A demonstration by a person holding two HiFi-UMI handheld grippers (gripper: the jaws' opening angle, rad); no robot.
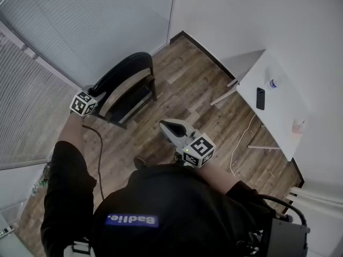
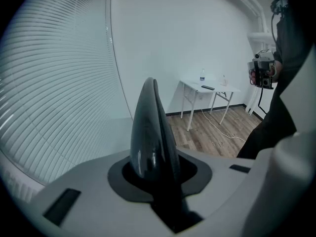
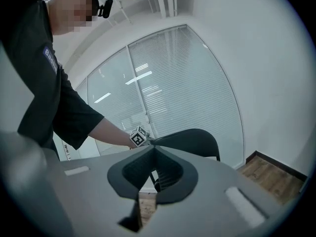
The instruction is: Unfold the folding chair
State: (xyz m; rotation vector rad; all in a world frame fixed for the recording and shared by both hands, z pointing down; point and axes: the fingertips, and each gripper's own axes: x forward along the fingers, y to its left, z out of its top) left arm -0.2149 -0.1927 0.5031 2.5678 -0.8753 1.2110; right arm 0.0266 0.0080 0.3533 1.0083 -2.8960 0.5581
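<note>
The black folding chair (image 1: 126,84) stands on the wood floor by the window blinds, its curved backrest (image 1: 122,67) toward the glass. My left gripper (image 1: 96,94), with its marker cube, is at the backrest's left end. In the left gripper view the backrest's glossy black edge (image 2: 150,127) rises from between the jaws of the left gripper (image 2: 154,172), which is shut on it. My right gripper (image 1: 164,123) hangs in front of me, shut and holding nothing, pointing toward the chair. The right gripper (image 3: 152,150) view shows the chair (image 3: 195,141) beyond its closed tips.
A white folding table (image 1: 278,116) stands at the right against the wall, with a phone (image 1: 260,98) and a small bottle (image 1: 274,82) on it. A cable (image 1: 242,138) trails over the floor beside it. Blinds (image 1: 32,90) cover the windows behind the chair.
</note>
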